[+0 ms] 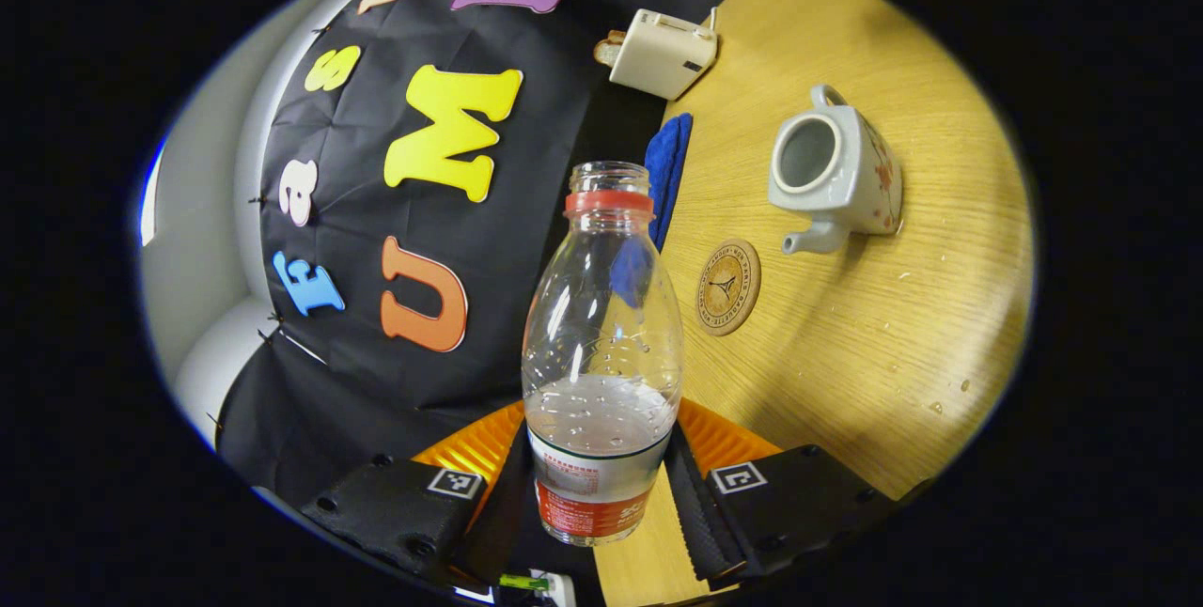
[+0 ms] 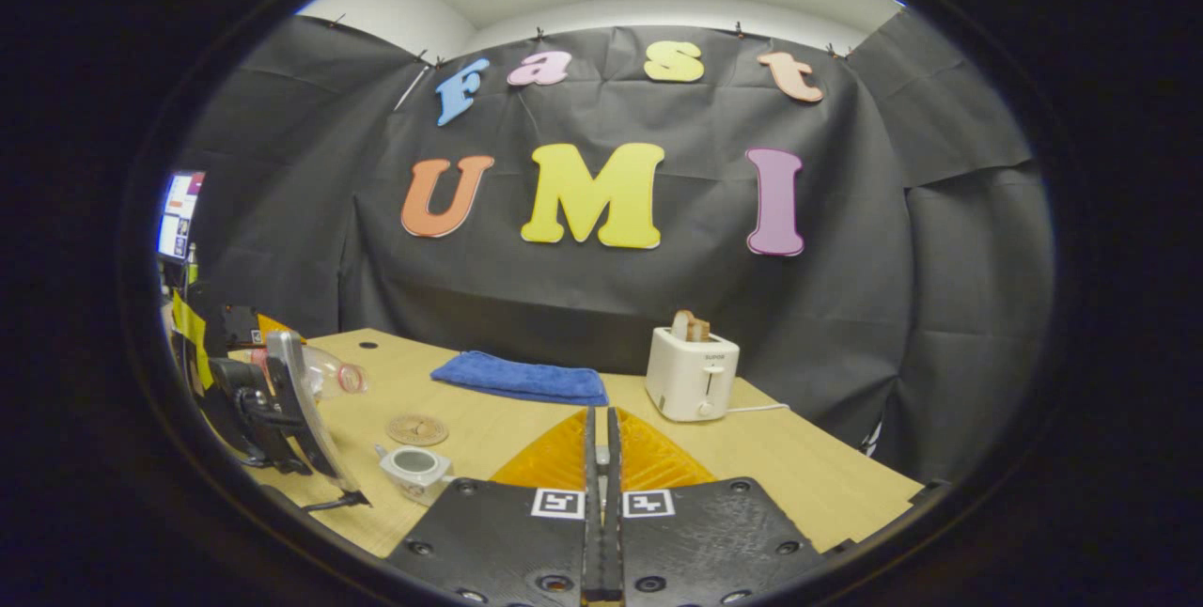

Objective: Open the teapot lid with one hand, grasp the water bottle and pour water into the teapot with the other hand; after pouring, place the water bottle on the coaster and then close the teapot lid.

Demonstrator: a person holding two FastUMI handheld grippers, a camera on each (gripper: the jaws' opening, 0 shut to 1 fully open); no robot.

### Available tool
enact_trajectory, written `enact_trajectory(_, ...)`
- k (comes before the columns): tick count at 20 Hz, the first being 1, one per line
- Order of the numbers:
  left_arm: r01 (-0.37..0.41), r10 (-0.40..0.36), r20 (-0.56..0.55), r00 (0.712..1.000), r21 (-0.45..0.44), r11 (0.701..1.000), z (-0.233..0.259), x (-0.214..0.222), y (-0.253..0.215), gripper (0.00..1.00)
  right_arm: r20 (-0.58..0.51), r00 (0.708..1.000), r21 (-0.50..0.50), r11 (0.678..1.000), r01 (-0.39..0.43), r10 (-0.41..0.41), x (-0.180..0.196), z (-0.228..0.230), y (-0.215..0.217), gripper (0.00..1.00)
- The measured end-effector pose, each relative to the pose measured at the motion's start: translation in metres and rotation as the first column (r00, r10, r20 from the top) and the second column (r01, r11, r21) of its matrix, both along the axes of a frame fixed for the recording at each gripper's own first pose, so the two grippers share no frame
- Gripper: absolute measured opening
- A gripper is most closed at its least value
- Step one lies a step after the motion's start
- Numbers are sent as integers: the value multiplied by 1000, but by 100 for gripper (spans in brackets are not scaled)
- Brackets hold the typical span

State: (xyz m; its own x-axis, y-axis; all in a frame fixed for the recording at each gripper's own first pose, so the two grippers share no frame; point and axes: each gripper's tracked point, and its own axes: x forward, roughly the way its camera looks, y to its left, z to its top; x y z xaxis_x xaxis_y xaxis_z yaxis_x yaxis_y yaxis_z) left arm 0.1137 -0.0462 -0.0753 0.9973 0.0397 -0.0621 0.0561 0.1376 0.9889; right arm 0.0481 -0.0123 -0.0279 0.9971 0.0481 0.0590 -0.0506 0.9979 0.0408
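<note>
I'm holding the water bottle point(image 1: 601, 353) in my left gripper point(image 1: 601, 485), both fingers pressing on the labelled lower part of it. The bottle has no cap on, a red ring sits around its neck, and it is carrying water up to about a third. In the left gripper view the bottle is lying along the view's axis with the mouth pointing away from the camera; the table point(image 1: 846, 353) is showing rolled to the right side, so the gripper is tilted over.

The teapot point(image 1: 836, 175) is sitting on the table with its opening uncovered and its spout pointing toward the coaster point(image 1: 727, 287). The coaster is lying flat just beside the spout, with nothing on it. A few water drops are showing on the wood near the teapot. A blue towel point(image 1: 667, 165) is lying past the bottle's mouth by the wall, and a white toaster point(image 1: 661, 53) is standing farther along.

My right gripper point(image 2: 599, 457) is clenched, fingers pressed together with no gap showing; I can't tell whether anything is pinched between them. In the right gripper view it is hanging above the table, facing the wall. At the left edge there, the left gripper is holding the bottle point(image 2: 324, 372) on its side, above the coaster point(image 2: 417, 429) and teapot point(image 2: 415, 471). The towel point(image 2: 522, 378) and toaster point(image 2: 691, 374) are further back.
</note>
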Motion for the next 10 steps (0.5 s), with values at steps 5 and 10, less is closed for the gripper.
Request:
enact_trajectory(5,2,-9,33,999,185,983,1,1,-4,73,-3,1000,-12,1000,12,-12,2,-2,-4,0)
enact_trajectory(10,7,-28,51,998,368,930,11,5,-8,73,-7,1000,0,1000,11,-11,3,-2,-8,0)
